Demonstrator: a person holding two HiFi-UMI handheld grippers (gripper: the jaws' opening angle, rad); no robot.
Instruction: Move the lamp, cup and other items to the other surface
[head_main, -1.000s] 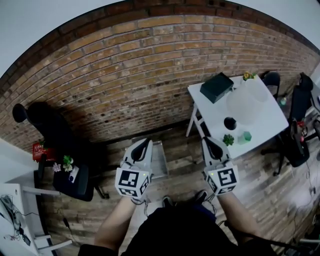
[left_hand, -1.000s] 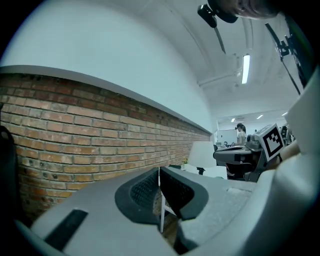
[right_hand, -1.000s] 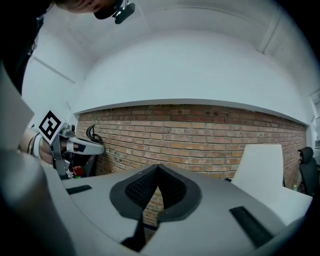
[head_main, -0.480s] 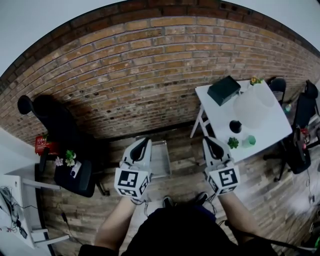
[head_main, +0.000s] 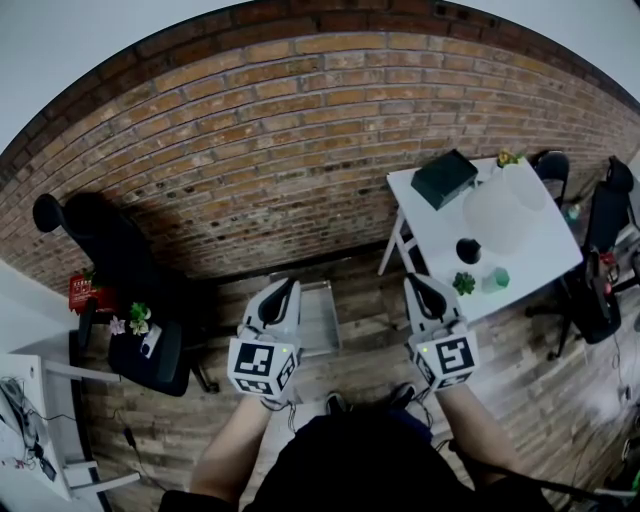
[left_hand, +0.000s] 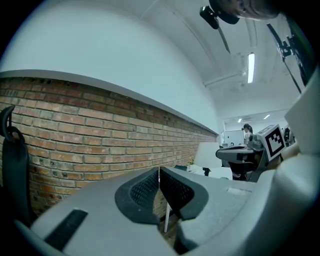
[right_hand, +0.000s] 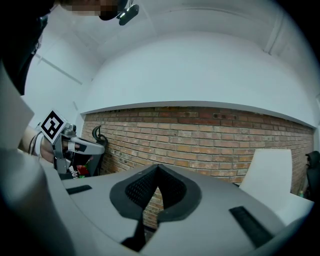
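Observation:
A white table (head_main: 535, 262) stands at the right by the brick wall. On it are a lamp with a white shade (head_main: 497, 211), a black box (head_main: 445, 178), a black cup (head_main: 467, 250), a small green plant (head_main: 463, 284), a green cup (head_main: 497, 279) and a yellow-flowered plant (head_main: 508, 158). My left gripper (head_main: 290, 285) and right gripper (head_main: 414, 282) are held side by side over the wooden floor, pointing at the wall. Both are shut and empty. The left one (left_hand: 159, 172) sees the lamp shade (left_hand: 207, 155) far right. The right one (right_hand: 158, 170) sees the shade (right_hand: 272, 170) too.
A black office chair (head_main: 105, 245) stands at the left wall. Below it a dark low surface (head_main: 150, 360) holds small flowers (head_main: 135, 322) and a red item (head_main: 80, 295). A white desk (head_main: 30, 420) fills the lower left. A grey frame (head_main: 320, 318) lies on the floor. More chairs (head_main: 600, 215) stand at the far right.
The head view has shifted a little, so the white table sits slightly further right in the picture. Both grippers stay shut and in nearly the same place.

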